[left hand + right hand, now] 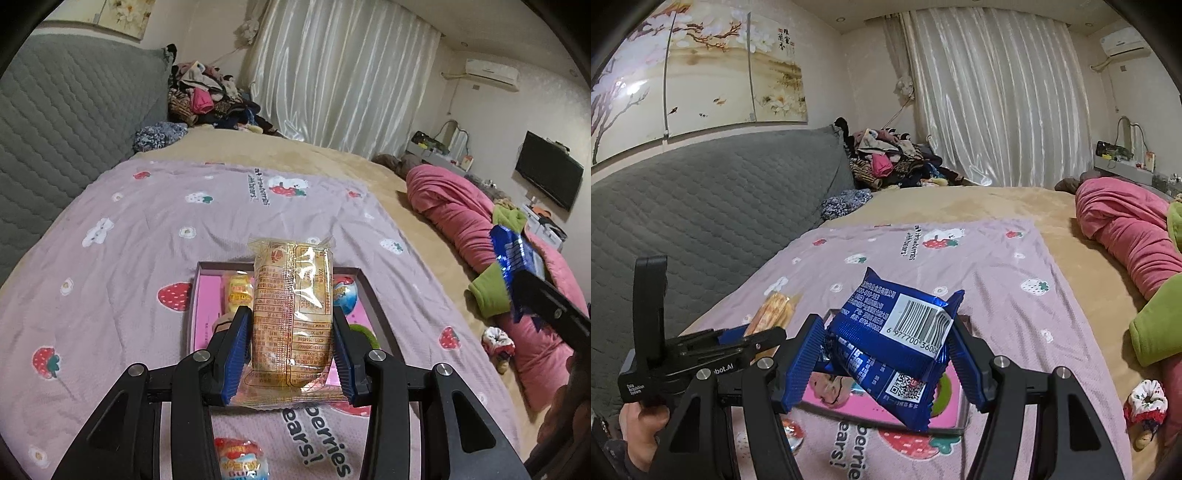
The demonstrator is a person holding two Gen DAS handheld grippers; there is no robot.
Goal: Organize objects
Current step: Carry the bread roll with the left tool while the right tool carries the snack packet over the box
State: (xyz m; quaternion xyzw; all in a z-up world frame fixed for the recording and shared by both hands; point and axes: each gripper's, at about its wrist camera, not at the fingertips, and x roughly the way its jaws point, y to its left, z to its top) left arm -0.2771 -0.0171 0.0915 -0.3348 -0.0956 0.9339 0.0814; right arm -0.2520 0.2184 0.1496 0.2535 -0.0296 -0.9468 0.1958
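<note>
A: While both hands hang over the tray (365,291), note the grips. The left gripper (291,354) is part-closed on the clear biscuit packet (291,310), pads pressing its long sides, packet lengthwise along the fingers so it can go down flat.

B: And the right gripper (886,354)?

A: Wider set, clamped across the blue snack packet (897,343), which tilts barcode-up above the tray's near edge (923,430).

B: Why hover there?

A: The tray on the strawberry blanket (147,229) is probably the collecting spot; a yellow candy (240,291) and a round blue sweet (345,291) lie inside.

B: Anything outside it?

A: One wrapped candy (240,458) on the blanket, near side. Its label is too blurred to read.
</note>
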